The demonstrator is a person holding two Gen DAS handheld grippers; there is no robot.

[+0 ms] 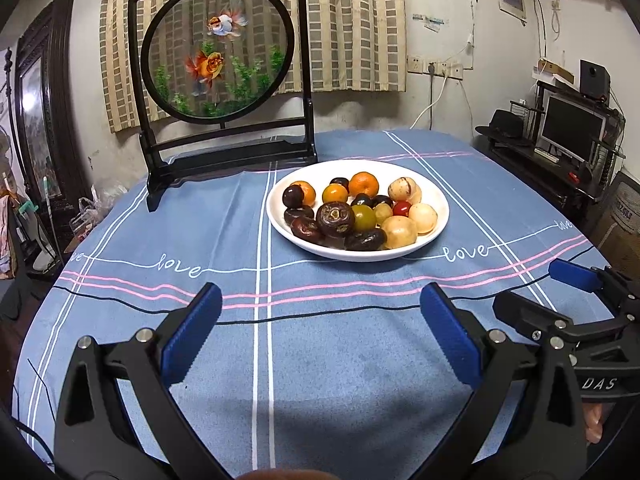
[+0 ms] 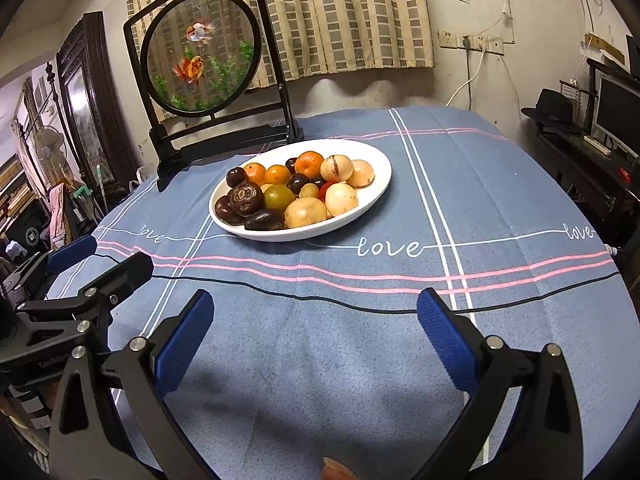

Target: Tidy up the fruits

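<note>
A white plate (image 1: 434, 196) holds several mixed fruits: small oranges (image 1: 363, 184), dark brown water chestnuts (image 1: 335, 219), pale yellow round fruits (image 1: 399, 232), a green one and a red cherry tomato. It also shows in the right wrist view (image 2: 378, 160). My left gripper (image 1: 320, 304) is open and empty, above the blue tablecloth, well short of the plate. My right gripper (image 2: 314, 306) is open and empty, also short of the plate. Each gripper appears at the edge of the other's view.
A black-framed round goldfish screen (image 1: 220, 46) stands behind the plate at the table's far left. The blue "love" tablecloth (image 1: 320, 340) covers the round table. A shelf with a monitor (image 1: 572, 128) and a hat stands to the right.
</note>
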